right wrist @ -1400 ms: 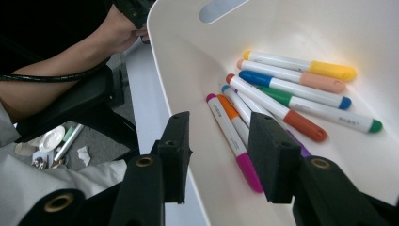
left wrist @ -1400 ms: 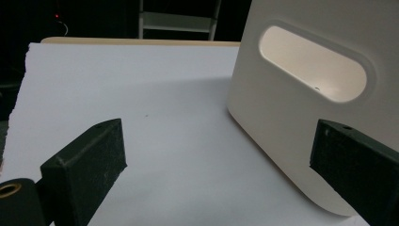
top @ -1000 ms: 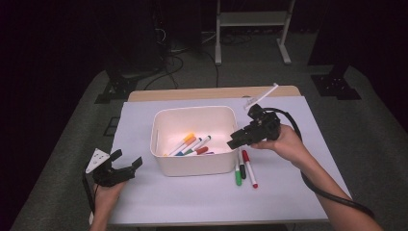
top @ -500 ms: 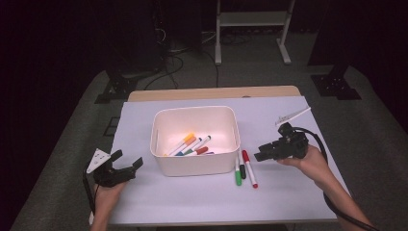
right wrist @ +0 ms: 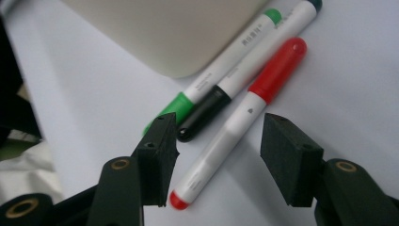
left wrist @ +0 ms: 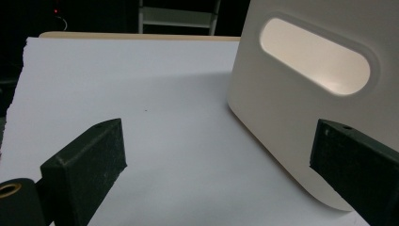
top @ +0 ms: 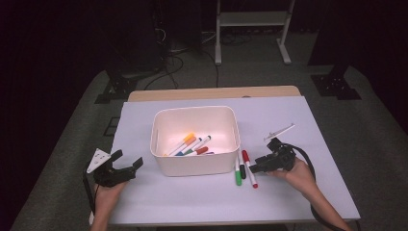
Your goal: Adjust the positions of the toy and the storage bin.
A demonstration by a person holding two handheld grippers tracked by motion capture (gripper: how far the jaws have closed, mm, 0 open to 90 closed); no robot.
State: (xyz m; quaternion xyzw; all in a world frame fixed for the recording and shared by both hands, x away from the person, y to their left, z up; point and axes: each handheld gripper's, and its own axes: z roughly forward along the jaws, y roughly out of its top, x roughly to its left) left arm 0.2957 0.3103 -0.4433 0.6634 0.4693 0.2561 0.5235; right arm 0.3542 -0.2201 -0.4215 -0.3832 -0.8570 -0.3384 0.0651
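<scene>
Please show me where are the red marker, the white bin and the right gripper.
red marker (right wrist: 235, 127): right gripper view, on its white barrel between the jaws.
white bin (top: 195, 166): high view, on its near outer wall.
right gripper (right wrist: 214, 155): right gripper view, midway between its two black fingertips.

Dark lab or studio: floor cables (top: 192, 67), metal stand (top: 250, 29), paper-covered table (top: 298, 125).

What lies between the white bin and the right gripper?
Three markers on the table: green, black and red, side by side between the bin and right gripper, seen in the high view.
</scene>
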